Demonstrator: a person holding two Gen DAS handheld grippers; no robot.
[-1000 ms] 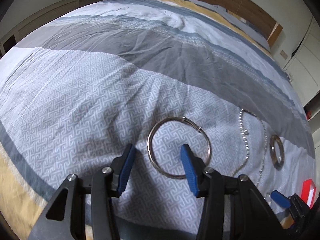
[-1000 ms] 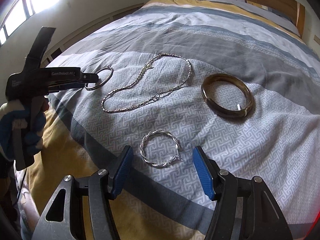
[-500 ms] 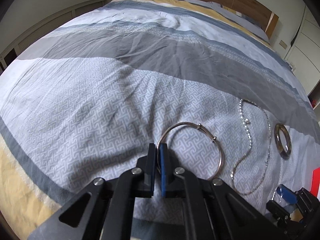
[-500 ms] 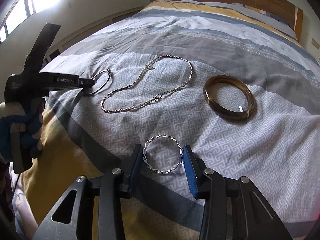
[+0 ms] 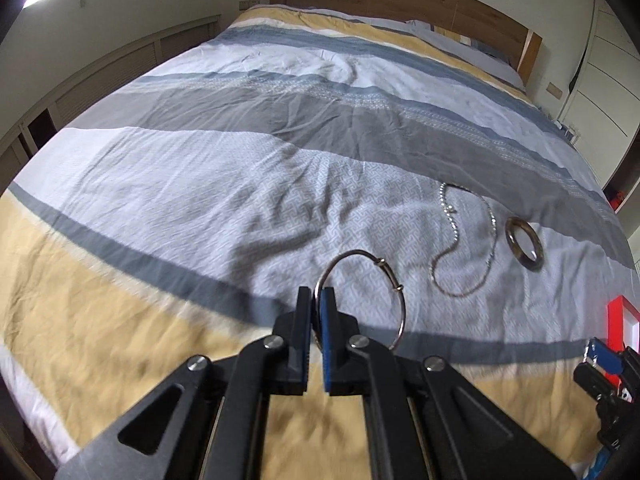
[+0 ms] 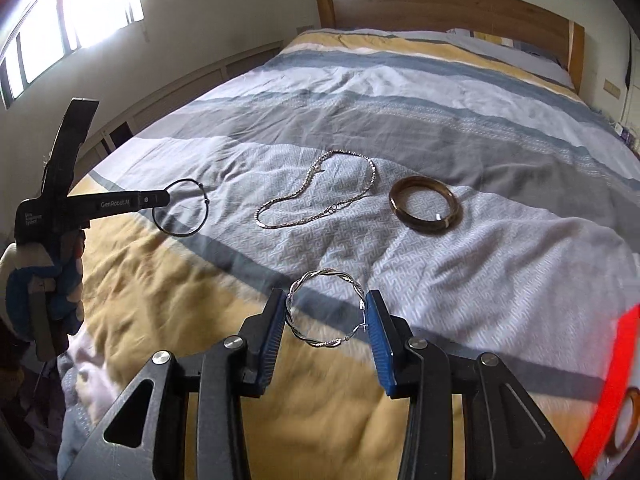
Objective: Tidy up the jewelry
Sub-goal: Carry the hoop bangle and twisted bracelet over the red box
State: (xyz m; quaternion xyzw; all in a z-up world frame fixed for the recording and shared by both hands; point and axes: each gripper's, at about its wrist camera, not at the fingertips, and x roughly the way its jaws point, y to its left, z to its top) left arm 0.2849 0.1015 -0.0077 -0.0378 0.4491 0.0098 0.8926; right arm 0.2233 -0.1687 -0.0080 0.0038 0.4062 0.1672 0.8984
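left wrist view: the left gripper (image 5: 315,300) has its black and blue pads pressed together on the rim of a thin wire bangle (image 5: 362,295), a smooth metal hoop with two small wound knots on its upper arc. the hoop hangs in the air in front of the fingers, clear of the bed (image 5: 200,184). the quilt is crumpled cotton in broad bands: yellow nearest, then a dark blue stripe, a pale key-pattern band, grey and white further off. on the key-pattern band lies a fine beaded chain necklace (image 5: 464,248), looped loosely, and just beside it to the right a thick glossy brown bangle (image 5: 524,249), flat on the cloth. a red box edge (image 5: 622,320) shows at the right border.

right wrist view: the right gripper (image 6: 326,312) pinches a twisted silver bangle (image 6: 326,312) across its width, one ribbed blue pad on each side; the rope-like hoop is held tilted above the quilt. beyond it the necklace (image 6: 316,204) and the brown bangle (image 6: 424,210) lie near each other. at the left a gloved hand (image 6: 44,284) holds the other gripper's handle, its long black fingers (image 6: 120,202) reaching level to the right with the wire hoop (image 6: 182,208) dangling from their tip.
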